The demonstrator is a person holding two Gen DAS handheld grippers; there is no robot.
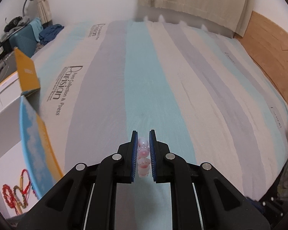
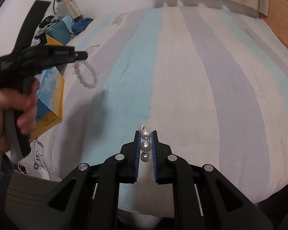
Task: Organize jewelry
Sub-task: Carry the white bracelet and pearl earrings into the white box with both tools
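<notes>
While red and brown bracelets [image 1: 15,193] are already lying in the white box [image 1: 3,118] at near left, the left gripper [image 1: 143,153] is pinching a pink bead bracelet [image 1: 143,158] and the right gripper [image 2: 146,147] is clamping a pearl strand [image 2: 145,145] over the striped bed [image 2: 201,95], both still awaiting placement

- The box [image 2: 50,99] sits on the bed [image 2: 182,76], at its left edge.
- Beaded bracelets [image 1: 15,193] lie inside the box.
- The left gripper [image 2: 82,56] hangs just right of the box, a bead bracelet [image 2: 86,74] dangling from it above the bed.
- The right gripper [image 2: 146,145], well right of the box, has a pearl strand [image 2: 145,143] between its fingers.
</notes>
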